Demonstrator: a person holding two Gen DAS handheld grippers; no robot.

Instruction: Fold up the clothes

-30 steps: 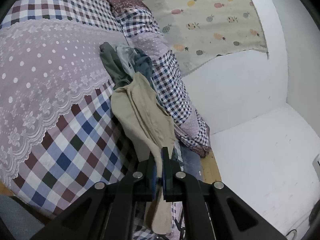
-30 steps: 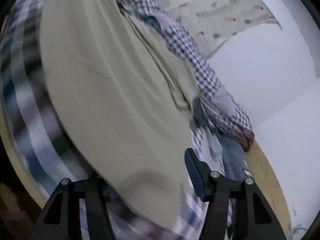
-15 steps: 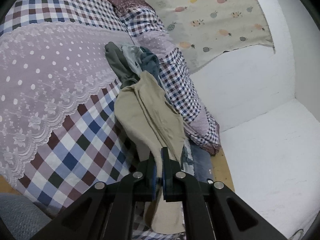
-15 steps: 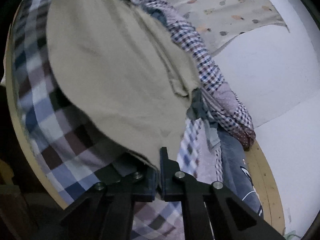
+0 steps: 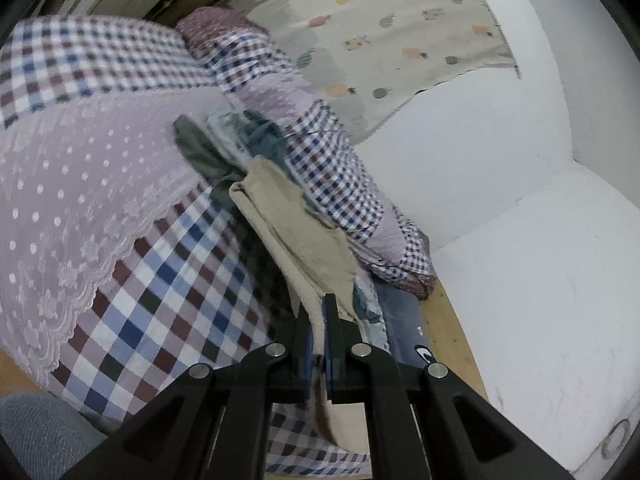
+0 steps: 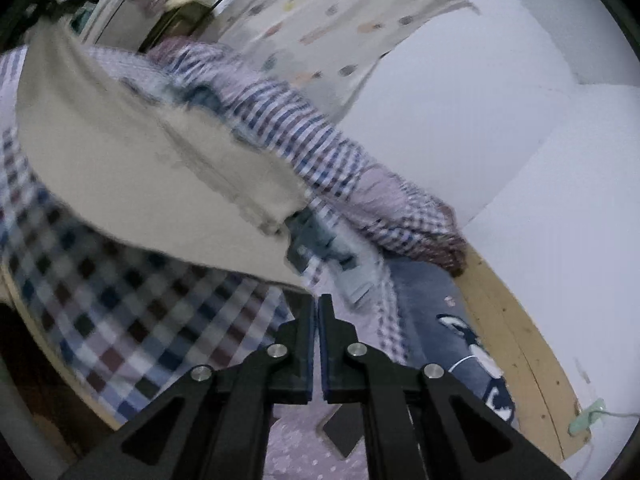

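Room: a bed (image 5: 132, 292) under a checked and lace-dotted cover fills both views; white walls rise beyond it, with a fruit-print cloth (image 5: 384, 40) hung above the bed's far side.

Left wrist view: the left claw (image 5: 318, 340) is clamped on a beige garment (image 5: 296, 232) that drapes away over the bed toward a heap of grey and teal clothes (image 5: 228, 148) lying just beyond it. A rolled checked quilt (image 5: 332, 184) lies along the wall side of the bed.

Right wrist view: the right claw (image 6: 317, 344) has its fingers together at the near corner of the beige garment (image 6: 132, 176), which hangs spread above the bed (image 6: 132, 312).

Change: 1 second ago the right claw stood apart under the cloth; half a second ago it had closed on the edge and it holds now. The left grip has not altered.

Meaning: with 2 corners held, the garment looks stretched between the claws, ready to be laid flat or doubled over.

Surface: soft and uneven; a wooden bed frame (image 6: 516, 344) shows at the wall side.
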